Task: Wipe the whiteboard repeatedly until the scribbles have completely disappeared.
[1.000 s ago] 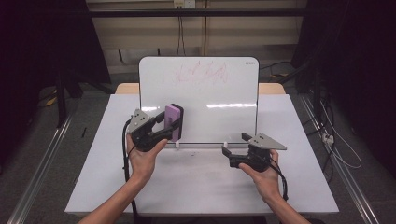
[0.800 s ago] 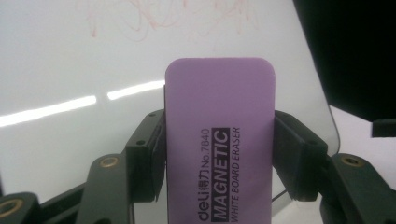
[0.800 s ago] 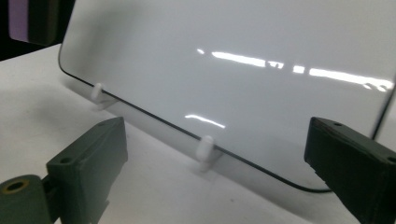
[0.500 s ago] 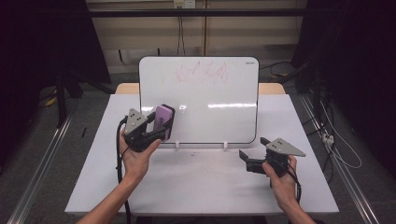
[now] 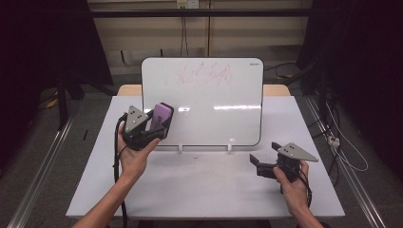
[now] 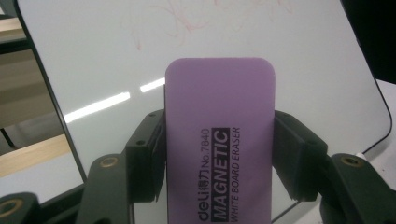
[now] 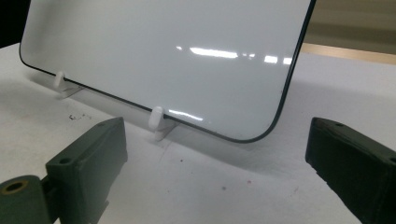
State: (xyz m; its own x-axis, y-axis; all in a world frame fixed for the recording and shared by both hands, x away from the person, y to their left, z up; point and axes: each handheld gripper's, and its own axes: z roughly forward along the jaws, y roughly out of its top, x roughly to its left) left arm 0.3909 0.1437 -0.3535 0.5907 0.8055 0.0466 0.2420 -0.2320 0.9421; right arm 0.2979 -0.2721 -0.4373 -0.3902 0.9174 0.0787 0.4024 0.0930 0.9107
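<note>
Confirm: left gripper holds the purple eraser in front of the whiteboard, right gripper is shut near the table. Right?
Not quite. The right gripper is open: the right gripper view shows its jaws standing wide apart with nothing between them. The rest holds: the left gripper clamps the purple eraser in front of the whiteboard.

This looks like a lab or recording studio rather than a home. A plain white table stands between black curtains, with metal floor rails, loose cables and a wall socket behind.
</note>
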